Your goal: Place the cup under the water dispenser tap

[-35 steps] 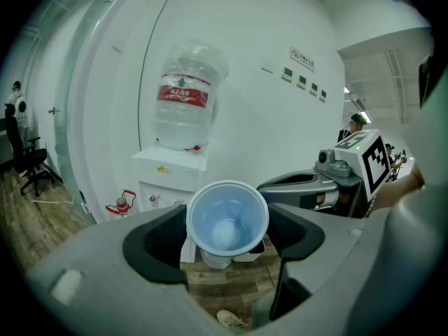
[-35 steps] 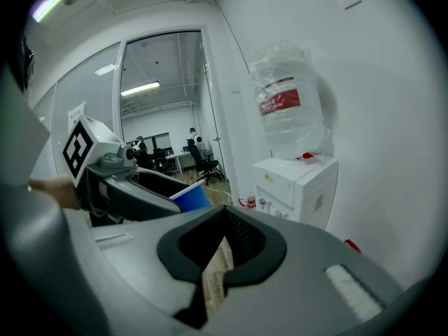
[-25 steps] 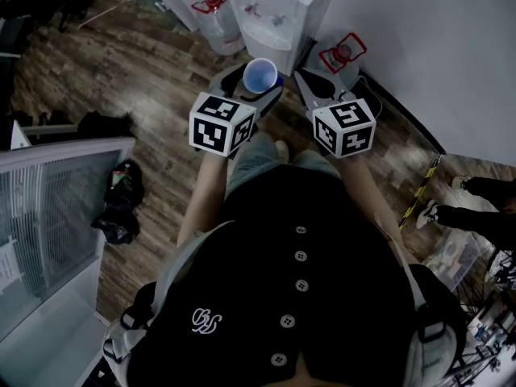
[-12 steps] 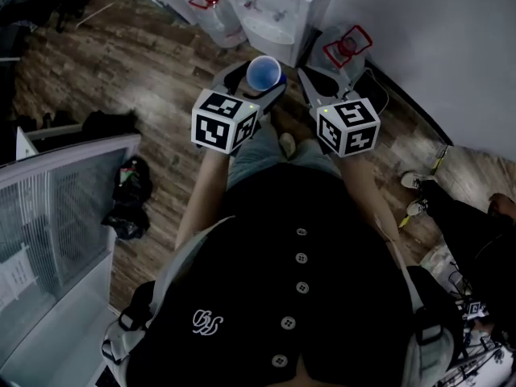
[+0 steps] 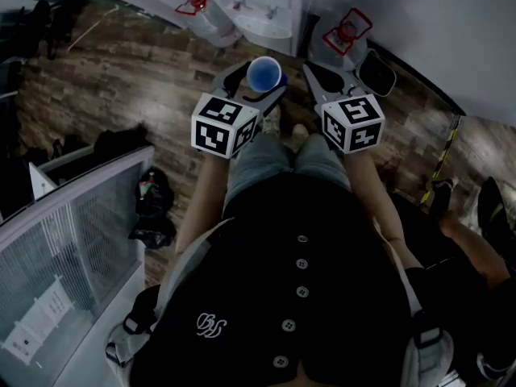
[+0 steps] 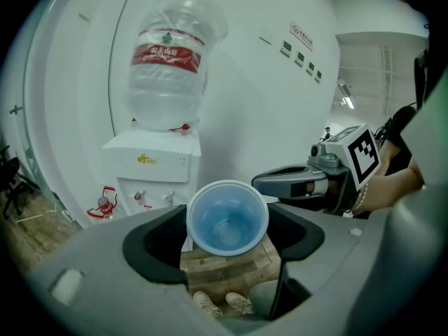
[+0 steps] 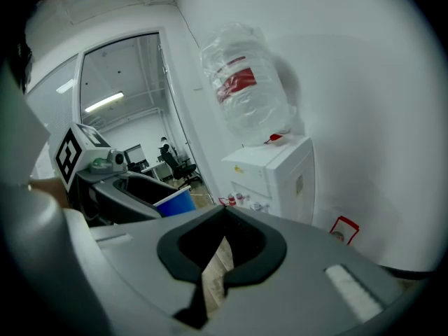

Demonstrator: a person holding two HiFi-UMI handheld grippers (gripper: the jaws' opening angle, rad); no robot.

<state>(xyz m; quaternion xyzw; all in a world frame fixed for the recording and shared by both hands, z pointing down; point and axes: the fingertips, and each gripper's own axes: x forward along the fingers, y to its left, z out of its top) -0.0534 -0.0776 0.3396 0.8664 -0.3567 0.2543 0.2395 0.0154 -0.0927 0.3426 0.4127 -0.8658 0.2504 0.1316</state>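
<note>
— What have you got in your fingers?

— My left gripper (image 5: 261, 81) pinches the blue cup (image 6: 227, 218). One jaw presses its wall at 9 o'clock and the other at 3 o'clock. The cup stands upright with its mouth open toward me, and I see nothing in it.

— And the other one?

— My right gripper (image 7: 223, 214) has its jaw tips pressed together. Only a sliver of wooden floor (image 7: 213, 268) shows in the gap behind them, and nothing is held there. It hangs just beside the cup, at 3 o'clock of it in the head view.

— Where is the cup next to the machine?

— From my head, the cup sits at 12 o'clock of my chest, in the air above the floor. The white water dispenser (image 5: 266, 14) stands beyond it, also at 12 o'clock, against the wall. Along my left jaws the dispenser is at 10 o'clock of the cup, with the big clear bottle (image 6: 168, 68) upside down on top. The taps (image 6: 143, 196) sit low on its front, and the cup is apart from them, not beneath either one.

— Anything under you?

— My shoes (image 6: 222, 302) show at 6 o'clock, below the cup.
</note>
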